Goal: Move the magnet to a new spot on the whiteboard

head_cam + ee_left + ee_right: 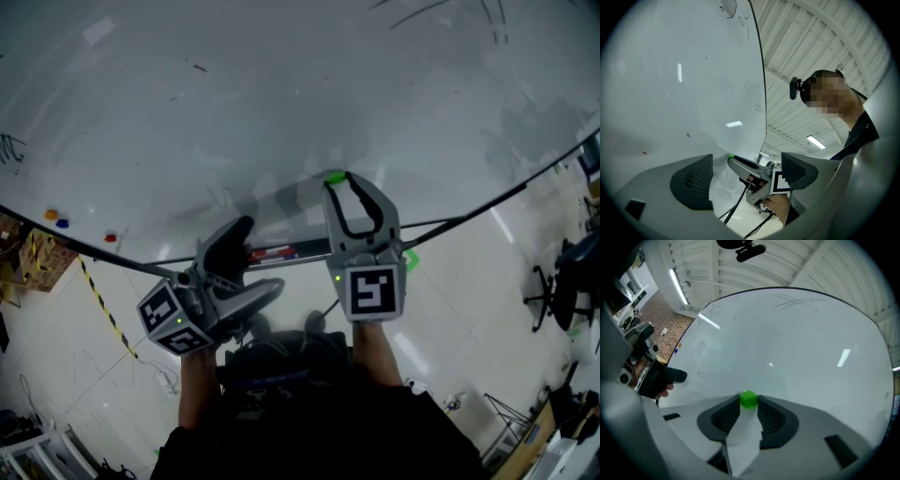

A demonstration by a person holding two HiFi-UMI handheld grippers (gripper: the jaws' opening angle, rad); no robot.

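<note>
**Green magnet pinched at the board — a slip is the risk**

My right gripper (749,405) has its two ribbed pads closed on the green magnet (749,399). It holds the magnet only at the very tips, right up at the whiteboard (787,348), near the board's lower edge and above the marker tray (281,253). My left gripper (747,161) stands with its jaws wide apart and nothing between them (only the other gripper shows far beyond the gap), held off to one side.

What worries me is that the magnet is small, round and caught by its edges — a slight twist of the wrist or a drag across the board could pop it out of the pads. If it is already on the steel, the pull may hold it back while the jaws slide on. If it is off the steel, it may snap to the board short of the spot I mean. If it drops, it would probably land in the tray or on the floor.

I can't settle whether the magnet touches the surface or sits just off it, since no view shows that gap clearly from the side. The board's edges run out of frame in the head view. The small coloured dots (58,219) at its far left are likely other magnets, but they are too small to be sure. The things in the tray are a blur of red and dark.
</note>
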